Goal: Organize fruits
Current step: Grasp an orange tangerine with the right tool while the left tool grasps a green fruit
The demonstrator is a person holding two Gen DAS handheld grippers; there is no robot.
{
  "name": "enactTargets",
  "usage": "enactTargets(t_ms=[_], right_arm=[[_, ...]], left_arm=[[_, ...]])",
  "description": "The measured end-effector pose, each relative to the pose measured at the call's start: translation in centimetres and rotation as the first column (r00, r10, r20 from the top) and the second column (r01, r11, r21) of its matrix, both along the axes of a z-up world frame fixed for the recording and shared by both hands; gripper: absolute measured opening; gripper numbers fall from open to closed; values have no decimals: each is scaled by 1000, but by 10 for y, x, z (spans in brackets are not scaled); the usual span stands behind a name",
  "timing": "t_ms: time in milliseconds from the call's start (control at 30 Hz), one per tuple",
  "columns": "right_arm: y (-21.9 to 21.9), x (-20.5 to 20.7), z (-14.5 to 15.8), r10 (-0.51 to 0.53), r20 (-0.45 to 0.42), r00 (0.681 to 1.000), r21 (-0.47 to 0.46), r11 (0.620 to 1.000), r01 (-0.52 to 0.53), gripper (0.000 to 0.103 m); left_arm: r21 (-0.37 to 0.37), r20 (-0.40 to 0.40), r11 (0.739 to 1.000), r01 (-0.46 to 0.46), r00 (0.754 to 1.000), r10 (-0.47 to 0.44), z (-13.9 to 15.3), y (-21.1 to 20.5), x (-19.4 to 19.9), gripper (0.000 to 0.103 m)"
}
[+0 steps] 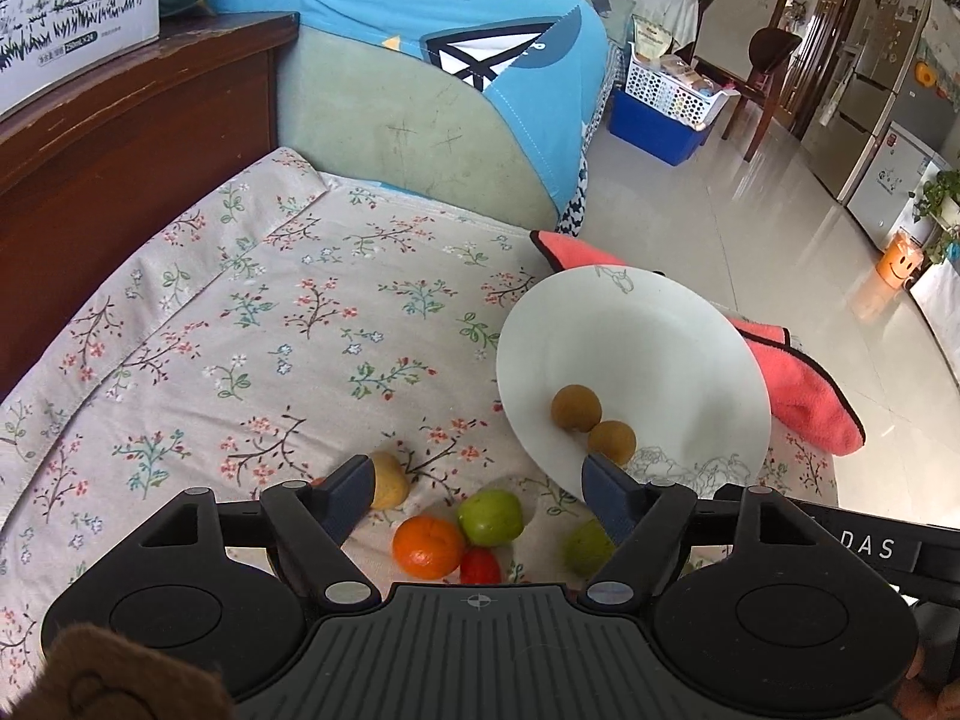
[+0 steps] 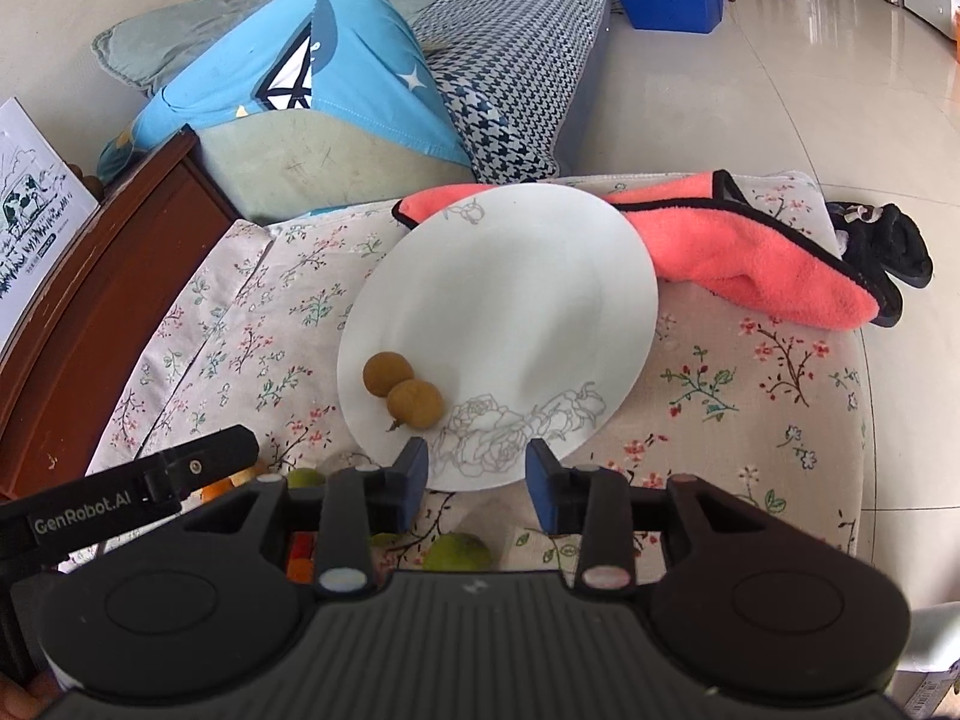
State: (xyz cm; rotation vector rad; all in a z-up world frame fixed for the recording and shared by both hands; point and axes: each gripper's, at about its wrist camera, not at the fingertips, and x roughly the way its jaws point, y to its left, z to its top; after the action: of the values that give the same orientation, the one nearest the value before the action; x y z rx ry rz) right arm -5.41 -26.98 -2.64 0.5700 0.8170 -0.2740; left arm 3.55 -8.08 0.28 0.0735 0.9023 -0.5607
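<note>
A white plate [image 1: 648,348] [image 2: 510,276] lies on the floral cloth [image 1: 270,330] and holds two brown round fruits [image 1: 576,408] [image 2: 414,399] that touch each other. My left gripper [image 1: 480,483] is open above loose fruit on the cloth: an orange [image 1: 427,546], a green apple [image 1: 491,516], a small red fruit [image 1: 480,567], a yellowish fruit [image 1: 391,480] half hidden by the left finger, and a green fruit [image 1: 585,546] behind the right finger. My right gripper [image 2: 477,474] hovers over the plate's near rim, open a little, gripping nothing. Another green fruit [image 2: 457,551] lies below it.
A pink towel [image 1: 804,396] [image 2: 750,264] lies under and beyond the plate's far side. A wooden headboard [image 1: 120,138] borders the cloth on the left, a sofa with a blue cover [image 1: 420,30] stands behind it, and tiled floor [image 1: 750,228] drops off to the right.
</note>
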Motion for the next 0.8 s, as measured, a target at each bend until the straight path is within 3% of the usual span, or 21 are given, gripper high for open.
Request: enactTargets(t_ms=[233, 500, 800], right_arm=[[12, -16, -6, 47, -44, 998, 37, 998, -45, 38], [29, -27, -18, 132, -97, 987, 53, 991, -127, 39], [45, -27, -24, 197, -124, 973, 49, 980, -192, 41]], left_arm=[[54, 1, 994, 91, 996, -91, -10, 10, -24, 77], [117, -18, 965, 234, 972, -234, -33, 16, -62, 77], [132, -16, 949, 288, 957, -288, -43, 12, -77, 76]])
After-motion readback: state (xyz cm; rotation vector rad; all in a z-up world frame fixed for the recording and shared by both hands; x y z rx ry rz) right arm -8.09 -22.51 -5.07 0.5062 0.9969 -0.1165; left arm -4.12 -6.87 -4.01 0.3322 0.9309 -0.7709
